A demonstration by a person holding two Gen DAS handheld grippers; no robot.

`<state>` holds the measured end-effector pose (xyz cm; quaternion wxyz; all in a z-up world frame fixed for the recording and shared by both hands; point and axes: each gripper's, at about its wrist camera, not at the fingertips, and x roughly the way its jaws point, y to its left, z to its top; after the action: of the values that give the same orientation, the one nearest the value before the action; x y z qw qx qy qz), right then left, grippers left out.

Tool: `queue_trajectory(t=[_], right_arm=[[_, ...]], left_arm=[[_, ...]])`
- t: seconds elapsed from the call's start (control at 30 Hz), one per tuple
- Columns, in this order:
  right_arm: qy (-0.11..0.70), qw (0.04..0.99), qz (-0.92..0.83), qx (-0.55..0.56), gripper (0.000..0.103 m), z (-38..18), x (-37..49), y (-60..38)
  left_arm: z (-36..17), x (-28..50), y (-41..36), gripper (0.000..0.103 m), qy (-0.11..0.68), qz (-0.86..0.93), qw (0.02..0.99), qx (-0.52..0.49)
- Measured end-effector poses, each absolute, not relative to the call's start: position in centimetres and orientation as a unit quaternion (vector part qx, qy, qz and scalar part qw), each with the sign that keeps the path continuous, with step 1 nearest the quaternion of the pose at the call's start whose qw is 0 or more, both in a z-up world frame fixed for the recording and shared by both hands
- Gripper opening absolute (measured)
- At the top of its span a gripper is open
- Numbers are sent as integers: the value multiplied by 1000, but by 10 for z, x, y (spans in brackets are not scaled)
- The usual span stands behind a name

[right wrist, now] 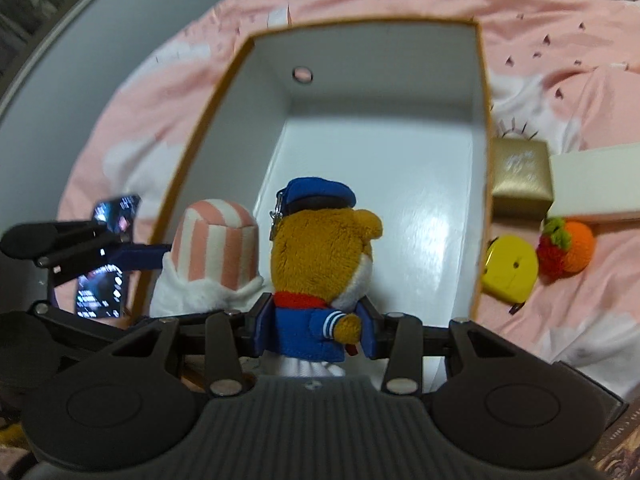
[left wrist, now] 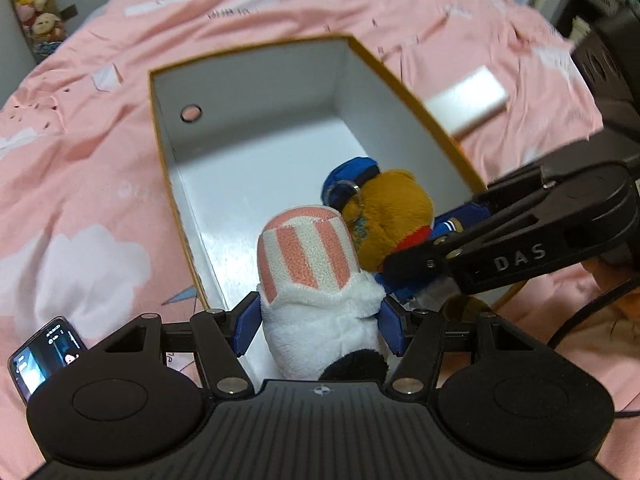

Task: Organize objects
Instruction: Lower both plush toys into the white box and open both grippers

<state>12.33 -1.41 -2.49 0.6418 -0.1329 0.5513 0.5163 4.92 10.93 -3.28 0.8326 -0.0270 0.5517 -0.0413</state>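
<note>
An open box with white inside and orange rim lies on the pink bedspread; it also shows in the right wrist view. My left gripper is shut on a white plush with a pink-striped hat, held over the box's near end. My right gripper is shut on a brown bear plush in a blue sailor suit and cap, held beside the striped plush over the box. The bear and the right gripper's arm show in the left wrist view.
To the right of the box lie a gold box, a white box, a yellow round object and an orange-red knitted fruit. A phone is mounted by the left gripper. Pink bedspread surrounds everything.
</note>
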Motion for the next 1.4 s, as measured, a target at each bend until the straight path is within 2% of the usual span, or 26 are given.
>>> queue_trajectory(t=[0.37, 0.6, 0.67, 0.73, 0.8, 0.93, 1.1, 1.27, 1.37, 1.4], right_arm=[[582, 614, 507, -165, 45, -58, 118, 10], [574, 620, 501, -187, 45, -66, 112, 13], [575, 619, 500, -189, 46, -65, 113, 12], [577, 617, 498, -194, 46, -67, 114, 13], [575, 615, 500, -202, 48, -69, 112, 16], [571, 610, 504, -218, 48, -69, 111, 16], [561, 607, 511, -236, 49, -66, 110, 15], [554, 599, 526, -239, 57, -60, 111, 12], [550, 598, 531, -240, 56, -59, 113, 10], [550, 598, 531, -240, 52, -60, 114, 10]], left_arm=[[-47, 57, 98, 76, 586, -70, 806, 47], [-35, 53, 106, 77, 582, -98, 806, 47], [-28, 52, 106, 70, 572, -104, 811, 59], [-20, 55, 108, 68, 560, -110, 818, 65], [-15, 60, 108, 60, 548, -120, 825, 73], [-22, 79, 104, 54, 542, -126, 827, 76], [-45, 108, 99, 44, 565, -112, 809, 119], [-60, 125, 96, 39, 595, -113, 782, 150], [-67, 128, 99, 36, 615, -120, 764, 153], [-69, 129, 100, 35, 616, -125, 762, 154]])
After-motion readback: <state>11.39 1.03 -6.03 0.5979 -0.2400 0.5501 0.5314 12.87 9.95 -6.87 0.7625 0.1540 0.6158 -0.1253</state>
